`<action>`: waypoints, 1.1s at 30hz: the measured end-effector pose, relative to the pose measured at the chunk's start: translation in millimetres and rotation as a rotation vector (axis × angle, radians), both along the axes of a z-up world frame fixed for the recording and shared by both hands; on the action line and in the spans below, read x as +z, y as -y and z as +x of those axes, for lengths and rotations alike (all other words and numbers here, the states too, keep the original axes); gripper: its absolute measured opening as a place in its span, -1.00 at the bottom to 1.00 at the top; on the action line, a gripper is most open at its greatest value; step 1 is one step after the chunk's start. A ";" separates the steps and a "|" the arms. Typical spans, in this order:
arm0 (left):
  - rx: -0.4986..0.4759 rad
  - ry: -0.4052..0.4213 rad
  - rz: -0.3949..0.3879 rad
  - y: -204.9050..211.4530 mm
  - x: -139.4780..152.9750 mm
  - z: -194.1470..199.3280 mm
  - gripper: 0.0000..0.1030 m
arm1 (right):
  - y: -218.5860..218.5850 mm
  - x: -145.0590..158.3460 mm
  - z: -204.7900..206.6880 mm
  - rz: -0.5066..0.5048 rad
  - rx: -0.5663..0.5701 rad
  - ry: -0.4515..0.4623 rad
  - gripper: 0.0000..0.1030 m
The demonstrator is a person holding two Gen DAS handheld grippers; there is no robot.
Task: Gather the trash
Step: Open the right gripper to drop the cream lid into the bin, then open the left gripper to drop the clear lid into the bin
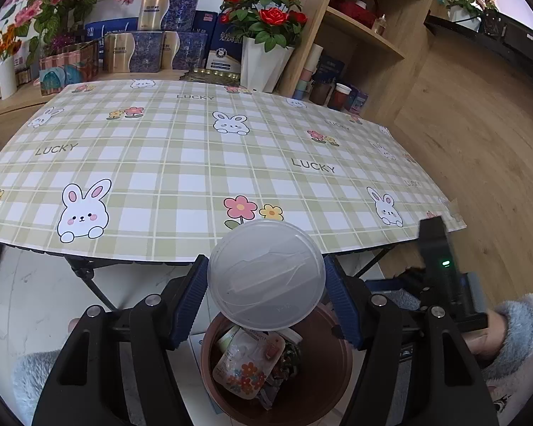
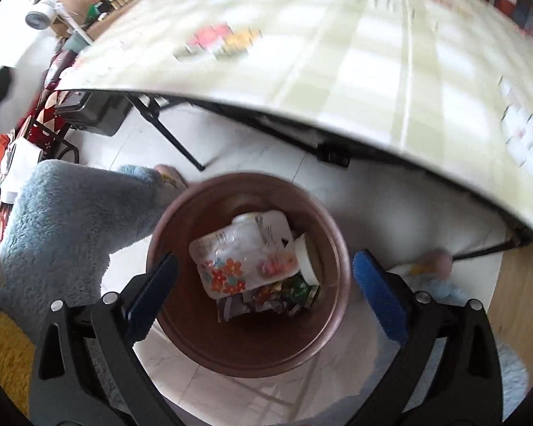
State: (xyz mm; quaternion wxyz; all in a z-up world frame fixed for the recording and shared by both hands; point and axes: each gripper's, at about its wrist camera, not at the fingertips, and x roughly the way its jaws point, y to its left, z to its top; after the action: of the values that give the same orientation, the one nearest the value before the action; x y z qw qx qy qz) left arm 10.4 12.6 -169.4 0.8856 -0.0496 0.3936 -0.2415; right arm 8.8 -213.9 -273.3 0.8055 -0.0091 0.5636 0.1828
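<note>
My left gripper (image 1: 266, 284) is shut on a round translucent plastic lid (image 1: 266, 275), its blue pads pressing on both sides. It holds the lid just above a brown bin (image 1: 334, 383) on the floor in front of the table. In the right wrist view my right gripper (image 2: 266, 291) stands wide open over the same brown bin (image 2: 181, 326), with nothing between its fingers. In the bin lie a clear flower-printed plastic package (image 2: 241, 259), a white cup (image 2: 307, 259) and coloured wrappers (image 2: 284, 293).
The folding table with a green check bunny tablecloth (image 1: 195, 163) stands right behind the bin; its black legs (image 2: 174, 138) reach the white floor. Boxes, flower pots and a wooden shelf (image 1: 366, 35) line the far side. A person's fluffy blue sleeves (image 2: 71, 213) flank the bin.
</note>
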 end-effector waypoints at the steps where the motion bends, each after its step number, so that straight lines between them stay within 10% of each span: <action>1: -0.006 0.001 0.003 1.2 -0.5 -0.3 0.24 | -0.2 8.8 -2.0 -0.001 0.007 0.034 0.89; 15: -0.152 -0.045 0.104 35.4 -32.6 -1.0 0.24 | 29.4 89.1 -6.1 -0.008 -0.117 0.373 0.89; 33: -0.342 -0.243 0.327 88.6 -118.1 3.4 0.25 | 65.1 84.3 -2.0 0.025 -0.254 0.383 0.89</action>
State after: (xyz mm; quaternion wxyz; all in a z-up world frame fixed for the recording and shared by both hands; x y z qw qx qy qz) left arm 13.8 -76.0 -287.5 0.7743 0.1328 0.5337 -0.3131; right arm 6.9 -279.0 -189.0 0.9143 0.0373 0.3950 0.0820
